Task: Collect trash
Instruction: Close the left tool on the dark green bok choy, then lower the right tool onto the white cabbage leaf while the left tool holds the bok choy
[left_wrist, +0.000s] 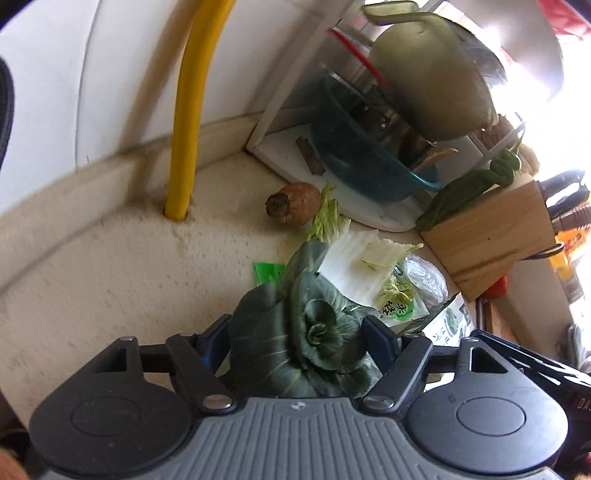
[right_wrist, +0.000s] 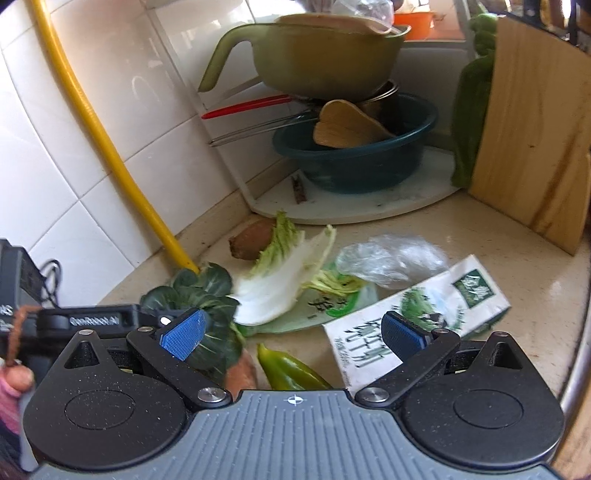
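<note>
Closest to you, your left gripper (left_wrist: 297, 334) has its jaws closed in around the dark green bok choy (left_wrist: 314, 343), so the leafy head sits squeezed between the two blue pads; whether it is lifted off the countertop (left_wrist: 110, 266) or resting on it I cannot tell. Your right gripper (right_wrist: 293, 334) is spread wide and holds nothing, hovering just above a green pepper (right_wrist: 291, 369) and the near end of the milk carton (right_wrist: 417, 317). By my reading, collection has barely started: one item is in your grasp and nearly everything else lies uncollected. Just beyond the bok choy a pale cabbage leaf (right_wrist: 280, 284) lies across a green printed wrapper (right_wrist: 325, 306), with a crumpled clear plastic bag (right_wrist: 391, 258) touching the carton's far side. Further back, near the yellow hose (right_wrist: 110, 155) at the countertop's back edge, a brown root vegetable (right_wrist: 251, 240) rests against the leaf. No bin shows in either view, so where the bok choy goes is unclear.
</note>
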